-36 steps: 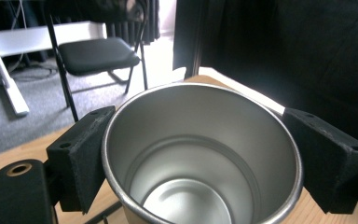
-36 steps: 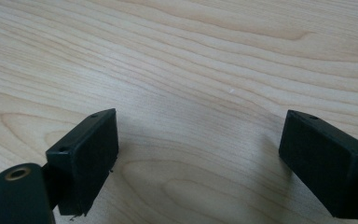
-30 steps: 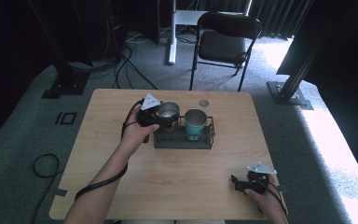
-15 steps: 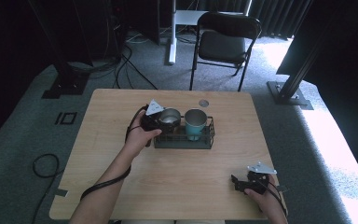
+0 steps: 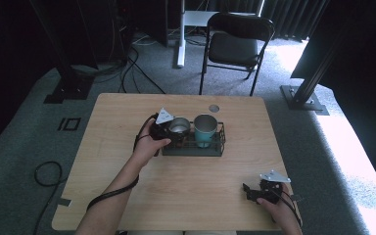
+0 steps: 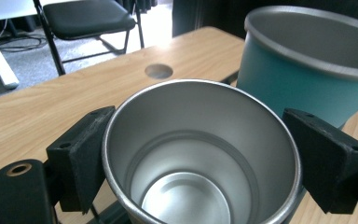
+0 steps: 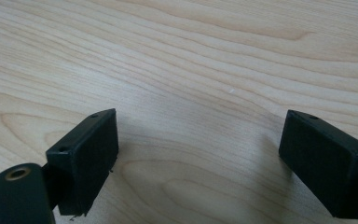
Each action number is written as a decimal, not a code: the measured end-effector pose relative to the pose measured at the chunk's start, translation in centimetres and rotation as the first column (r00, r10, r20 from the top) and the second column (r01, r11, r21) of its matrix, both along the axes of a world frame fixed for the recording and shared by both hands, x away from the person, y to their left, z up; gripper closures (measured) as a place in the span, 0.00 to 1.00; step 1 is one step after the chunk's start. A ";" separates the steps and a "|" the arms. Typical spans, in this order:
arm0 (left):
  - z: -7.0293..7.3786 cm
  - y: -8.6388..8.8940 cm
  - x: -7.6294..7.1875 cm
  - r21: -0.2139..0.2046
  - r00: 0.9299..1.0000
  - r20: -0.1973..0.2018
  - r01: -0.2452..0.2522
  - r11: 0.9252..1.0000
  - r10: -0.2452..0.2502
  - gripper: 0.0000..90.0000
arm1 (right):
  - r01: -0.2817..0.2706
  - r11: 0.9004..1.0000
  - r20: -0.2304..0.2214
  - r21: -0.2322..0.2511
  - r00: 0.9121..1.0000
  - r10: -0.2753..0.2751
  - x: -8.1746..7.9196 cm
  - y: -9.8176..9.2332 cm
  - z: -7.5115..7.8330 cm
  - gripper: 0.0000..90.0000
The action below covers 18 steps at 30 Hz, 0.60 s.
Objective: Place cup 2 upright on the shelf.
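Fingers of the left gripper (image 6: 200, 163) clamp the steel cup (image 6: 200, 154), seating it in the wire rack (image 5: 196, 147) beside the teal cup (image 6: 307, 65); the right gripper (image 7: 200, 158) rests slack-jawed, holding nothing.

The right tongs (image 7: 200, 158) hang close over the pale wooden counter (image 7: 191, 60), their two black jaws rising from the bottom edge and standing wide apart with bare wood between them. Each jaw throws a soft shadow on the grain just beside it, so the tips are perhaps resting on the surface, though that is hard to tell
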<state>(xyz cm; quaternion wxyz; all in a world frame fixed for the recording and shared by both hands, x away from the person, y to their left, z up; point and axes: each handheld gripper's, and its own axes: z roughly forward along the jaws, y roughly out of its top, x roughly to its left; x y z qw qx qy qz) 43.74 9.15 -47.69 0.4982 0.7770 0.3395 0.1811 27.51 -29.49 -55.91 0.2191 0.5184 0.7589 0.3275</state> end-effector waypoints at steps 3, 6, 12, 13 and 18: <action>-0.1 0.0 -0.1 0.005 1.000 0.010 0.008 1.000 -0.008 0.16 | 0.000 1.000 0.000 0.000 1.000 0.000 0.0 0.0 0.0 0.13; 0.0 0.0 -0.3 0.029 0.999 0.010 0.032 0.999 -0.032 0.16 | 0.000 1.000 0.000 0.000 1.000 0.000 0.0 0.0 0.0 0.13; 0.6 0.0 -0.7 0.032 0.999 -0.020 0.035 0.999 -0.034 0.10 | 0.000 1.000 0.000 0.000 1.000 0.000 0.0 0.0 0.0 0.13; 0.7 0.2 -0.7 0.016 1.000 -0.011 0.027 1.000 -0.027 0.10 | 0.000 1.000 0.000 0.000 1.000 0.000 0.0 0.0 0.0 0.13; 1.4 0.8 -1.1 0.001 1.000 0.027 0.005 1.000 -0.005 0.03 | 0.000 1.000 0.000 0.000 1.000 0.000 0.0 0.0 0.0 0.13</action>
